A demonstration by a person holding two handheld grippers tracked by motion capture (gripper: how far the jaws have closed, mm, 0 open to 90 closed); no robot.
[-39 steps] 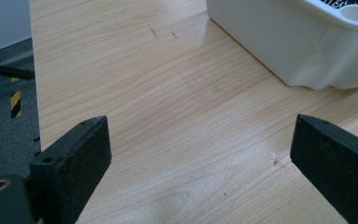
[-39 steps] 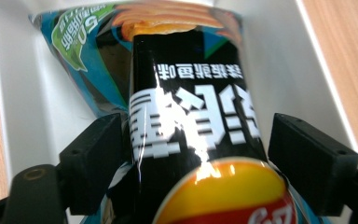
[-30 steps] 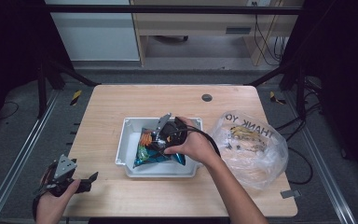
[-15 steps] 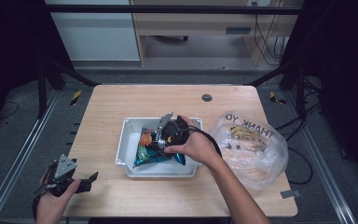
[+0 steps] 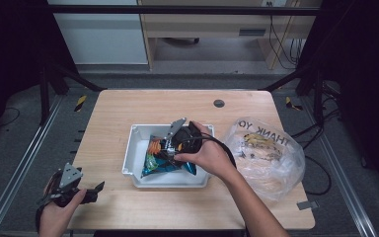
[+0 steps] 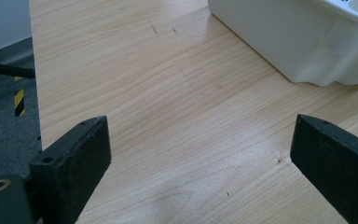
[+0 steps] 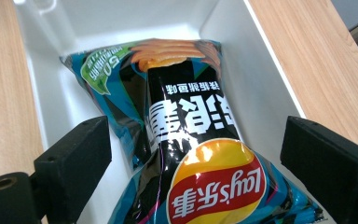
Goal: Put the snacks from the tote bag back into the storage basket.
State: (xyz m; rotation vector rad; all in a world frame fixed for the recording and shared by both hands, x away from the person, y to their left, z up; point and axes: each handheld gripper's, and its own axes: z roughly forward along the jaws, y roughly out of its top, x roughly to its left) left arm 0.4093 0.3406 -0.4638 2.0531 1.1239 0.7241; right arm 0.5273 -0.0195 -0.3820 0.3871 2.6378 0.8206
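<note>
A black and teal Lay's chip bag (image 7: 191, 140) lies flat in a white plastic bin (image 7: 251, 84). In the high view the bag (image 5: 164, 162) fills the bin (image 5: 168, 180) at mid-table. My right gripper (image 7: 196, 135) hovers just over the bag, open, with one jaw on each side and neither touching it; from above the right gripper (image 5: 170, 143) sits over the bin's middle. My left gripper (image 5: 96, 190) rests at the table's front left corner, open, holding nothing. In its own view the left gripper (image 6: 200, 135) looks across bare wood toward the bin's corner (image 6: 298, 42).
A clear plastic shopping bag (image 5: 266, 153) with items inside lies right of the bin. The wooden table (image 5: 128, 113) has a small round grommet (image 5: 219, 103) near its far edge. Metal rails and dark floor surround the table.
The right hand has shifted very slightly over the bin. The chip bag and the left gripper have stayed where they were.
</note>
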